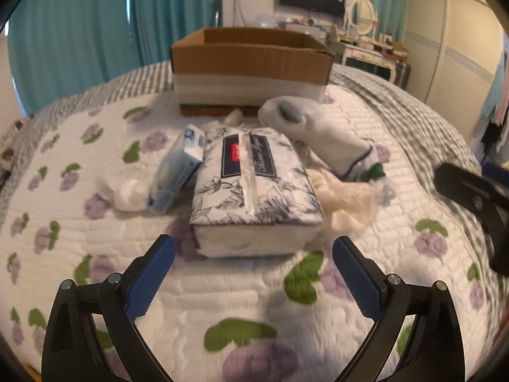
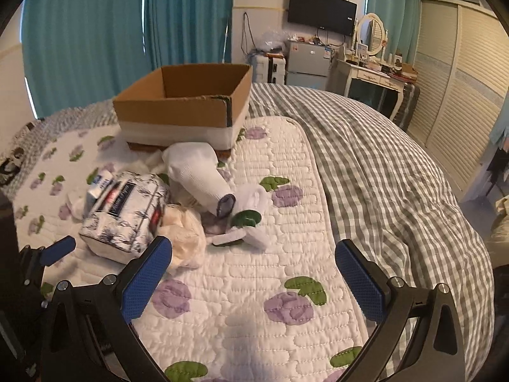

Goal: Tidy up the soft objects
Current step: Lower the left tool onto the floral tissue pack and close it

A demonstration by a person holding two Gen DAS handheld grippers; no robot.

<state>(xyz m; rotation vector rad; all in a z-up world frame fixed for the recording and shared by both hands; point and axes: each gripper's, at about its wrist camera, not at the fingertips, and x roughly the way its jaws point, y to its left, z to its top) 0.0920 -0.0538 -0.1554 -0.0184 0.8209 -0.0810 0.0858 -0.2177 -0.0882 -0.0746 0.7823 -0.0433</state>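
A floral tissue pack lies on the quilt just ahead of my open, empty left gripper; it also shows in the right wrist view. A small blue tissue packet leans on its left side. A white sock and a cream plastic bag lie to its right. My right gripper is open and empty over bare quilt, right of the pile; the sock and bag lie ahead-left of it. An open cardboard box stands behind the pile, also in the right wrist view.
The white floral quilt lies on a grey checked bedspread. A white wad lies left of the blue packet. Teal curtains, a wall TV, a dresser and a wardrobe stand beyond the bed. The right gripper's body shows at the left view's right edge.
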